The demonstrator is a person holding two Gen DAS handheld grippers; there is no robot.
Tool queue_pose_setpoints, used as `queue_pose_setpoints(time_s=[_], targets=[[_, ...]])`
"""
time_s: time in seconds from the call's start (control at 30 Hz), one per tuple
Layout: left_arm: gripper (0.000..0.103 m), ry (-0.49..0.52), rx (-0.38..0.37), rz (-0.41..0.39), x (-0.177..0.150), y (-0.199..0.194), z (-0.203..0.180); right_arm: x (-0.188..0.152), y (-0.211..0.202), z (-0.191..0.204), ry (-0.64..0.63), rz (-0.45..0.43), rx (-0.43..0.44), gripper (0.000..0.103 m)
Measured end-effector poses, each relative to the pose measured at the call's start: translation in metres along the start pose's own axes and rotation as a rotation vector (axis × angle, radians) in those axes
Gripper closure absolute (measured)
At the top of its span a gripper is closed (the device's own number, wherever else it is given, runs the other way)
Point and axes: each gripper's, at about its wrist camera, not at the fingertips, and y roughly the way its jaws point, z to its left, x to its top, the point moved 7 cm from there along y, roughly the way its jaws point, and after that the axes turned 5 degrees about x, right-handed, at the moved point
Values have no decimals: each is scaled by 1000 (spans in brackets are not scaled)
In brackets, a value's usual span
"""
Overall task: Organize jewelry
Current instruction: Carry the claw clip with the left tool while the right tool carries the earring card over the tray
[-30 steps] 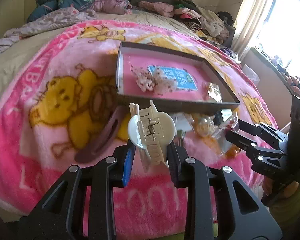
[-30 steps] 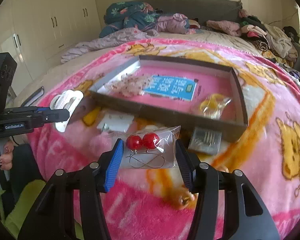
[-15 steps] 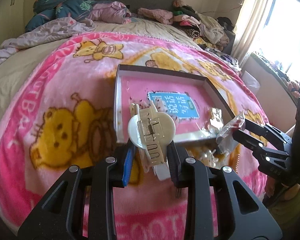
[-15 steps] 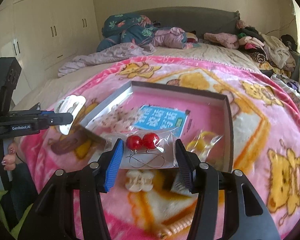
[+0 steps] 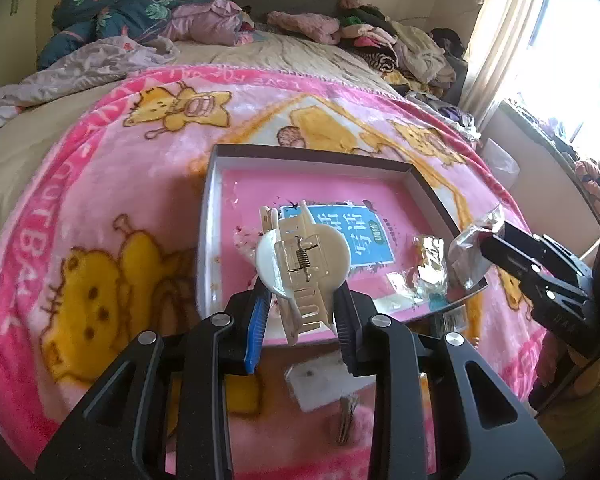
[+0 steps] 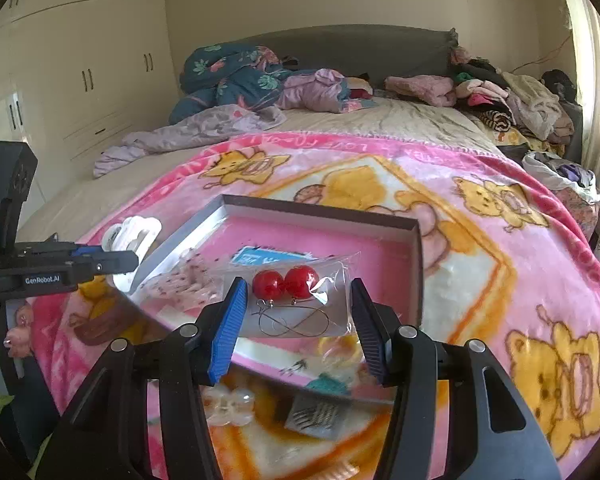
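My left gripper [image 5: 302, 312] is shut on a white hair claw clip [image 5: 302, 258] and holds it above the near edge of a shallow box [image 5: 208, 216] with a pink floor. My right gripper [image 6: 296, 316] is shut on a clear bag of red ball earrings [image 6: 286, 284], held over the box [image 6: 320, 216]. The right gripper also shows at the right of the left wrist view [image 5: 500, 240], the left one at the left of the right wrist view [image 6: 116, 258]. In the box lie a blue card [image 5: 364, 236], a speckled pink piece [image 6: 180, 284] and a small clear bag [image 5: 430, 264].
The box rests on a pink cartoon blanket [image 5: 100, 184] on a bed. Loose items lie on the blanket in front of the box: a white card [image 5: 320, 384], a clear bow clip [image 6: 228, 404], a small packet [image 6: 312, 416], a brown clip [image 6: 100, 324]. Clothes pile [image 6: 500, 96] at the headboard.
Both grippers have risen and moved forward toward the box with their loads. The clip and the earring bag now hang over the box instead of over the blanket in front of it.
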Motion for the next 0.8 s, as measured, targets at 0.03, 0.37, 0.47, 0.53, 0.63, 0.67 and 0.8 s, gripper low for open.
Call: queue_pose_setpoints(time_s=[0.03,0.37,0.47,0.53,0.63,0.67,0.8], targets=[[81,1,-2,4,1,3,-2,2,1,-3,1,-1,-5,53],[81,47,-11,40,7,33,-29,11,16,-39,38,1,-47,53],[81,55,-13,55,6,42,-34,13,20,-47,42,7,-55,53],[81,58,-16,67,5,49,-36,14,25,-52,45,11,-60,53],[81,61,-20,88,1,59,-40,16,32,-57,47,19,-64,53],[81,61,-21,92,0,61,-40,16,34,-59,48,22,-64,53],[81,61,-25,111,-3,70,-43,17,46,-64,49,39,-63,53]])
